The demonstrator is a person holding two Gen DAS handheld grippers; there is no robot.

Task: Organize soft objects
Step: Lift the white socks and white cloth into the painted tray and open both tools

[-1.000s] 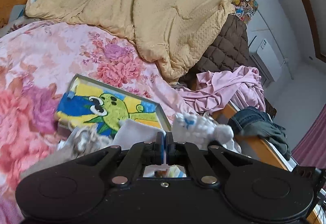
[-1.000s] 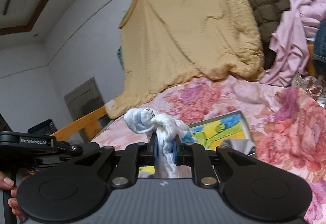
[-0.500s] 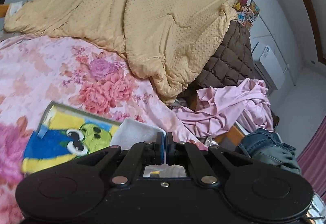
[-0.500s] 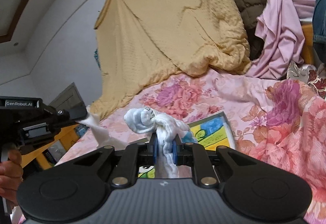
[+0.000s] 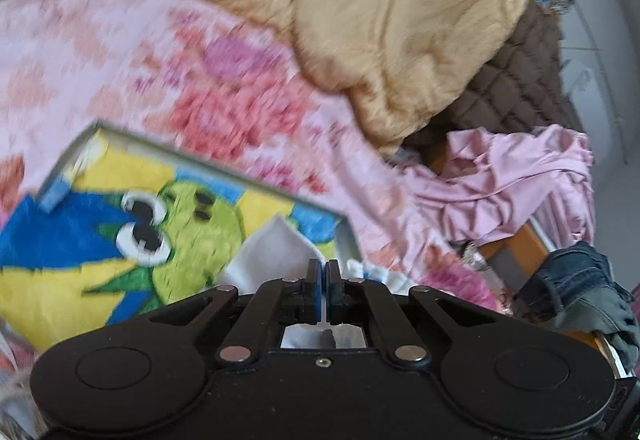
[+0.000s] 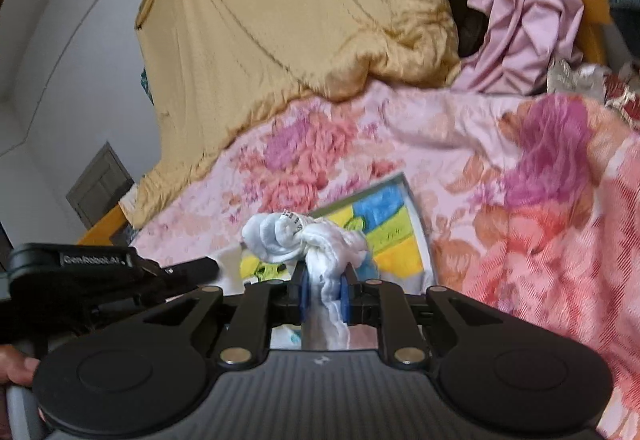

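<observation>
While both grippers are being held over the bed, the findings below are being recorded.

Key relation: the cartoon-print box is lying ahead of and below the right gripper — the box is judged the likely drop place, and the right gripper is judged the nearer of the two to a release.

Knotted white bundle: being pinched between the right pads, its knot standing beyond the tips and its tail hanging back toward the body; long axis running along the fingers.

White cloth: a corner is being seen just ahead of the left gripper, over the box.

Left fingers: closed pad to pad — whether the cloth is being gripped cannot be told.

Pose: both grippers are being pointed forward over the floral bedspread, tilted slightly down.
</observation>
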